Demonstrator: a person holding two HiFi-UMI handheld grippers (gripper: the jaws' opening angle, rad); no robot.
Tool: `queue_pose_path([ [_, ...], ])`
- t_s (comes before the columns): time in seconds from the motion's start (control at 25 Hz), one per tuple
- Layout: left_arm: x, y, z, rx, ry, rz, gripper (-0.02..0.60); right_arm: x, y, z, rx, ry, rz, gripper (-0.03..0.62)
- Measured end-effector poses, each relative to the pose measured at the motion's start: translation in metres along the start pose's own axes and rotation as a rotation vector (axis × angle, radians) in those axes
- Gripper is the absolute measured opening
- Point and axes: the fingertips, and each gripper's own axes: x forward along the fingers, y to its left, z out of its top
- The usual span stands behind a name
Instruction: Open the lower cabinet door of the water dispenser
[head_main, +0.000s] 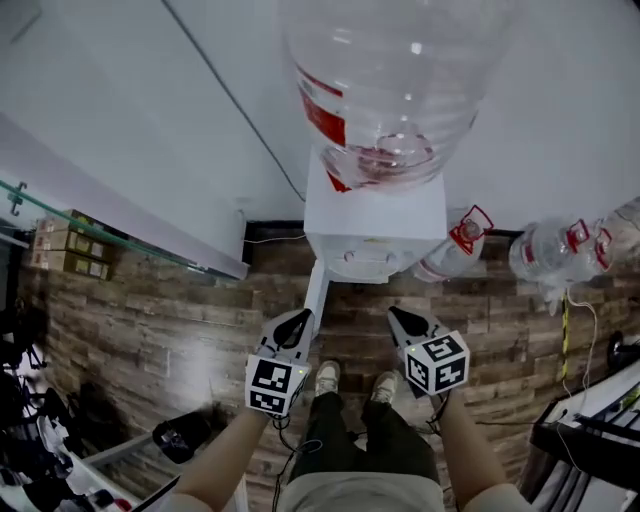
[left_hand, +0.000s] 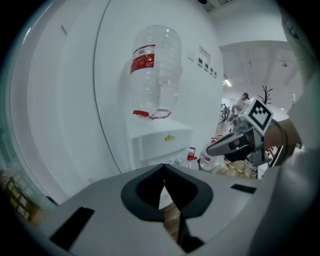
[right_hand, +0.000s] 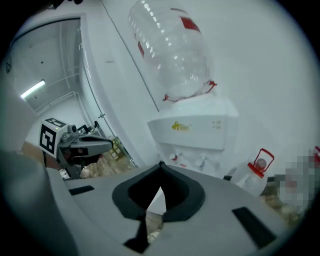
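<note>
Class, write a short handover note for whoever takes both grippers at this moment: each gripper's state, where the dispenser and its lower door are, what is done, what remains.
Left gripper: shut, empty, held in front of the dispenser, touching nothing.
Right gripper: shut, empty, level with the left one.
Things: the dispenser carries a bottle. The door juts toward the person from the dispenser's near left corner, seen edge-on.
Done: the door appears to be swung open.
Left: check from lower down that it is fully open; nothing else is evident.
</note>
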Motion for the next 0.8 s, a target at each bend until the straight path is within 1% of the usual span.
queue_pose_path([
  [0.2,-0.010,-0.018,0.059,0.045,-0.047,-0.003,0.006,-0.068,-0.006,0.052,-0.029,-0.102,-0.052,0.006],
  [0.28,-0.019,-0.021,0.085,0.043,-0.073,0.013,0.006,-0.097,-0.008,0.076,-0.052,-0.160,-0.082,0.006],
  [0.4,-0.034,-0.028,0.125,0.032,-0.133,0.026,0.006,-0.140,-0.008,0.110,-0.108,-0.235,-0.118,0.006],
  [0.6,-0.054,-0.040,0.184,0.067,-0.204,0.023,0.005,-0.203,0.003,0.159,-0.167,-0.342,-0.139,0.006],
  [0.8,-0.087,-0.050,0.242,0.087,-0.312,0.018,0.006,-0.255,0.024,0.198,-0.221,-0.447,-0.155,0.006],
])
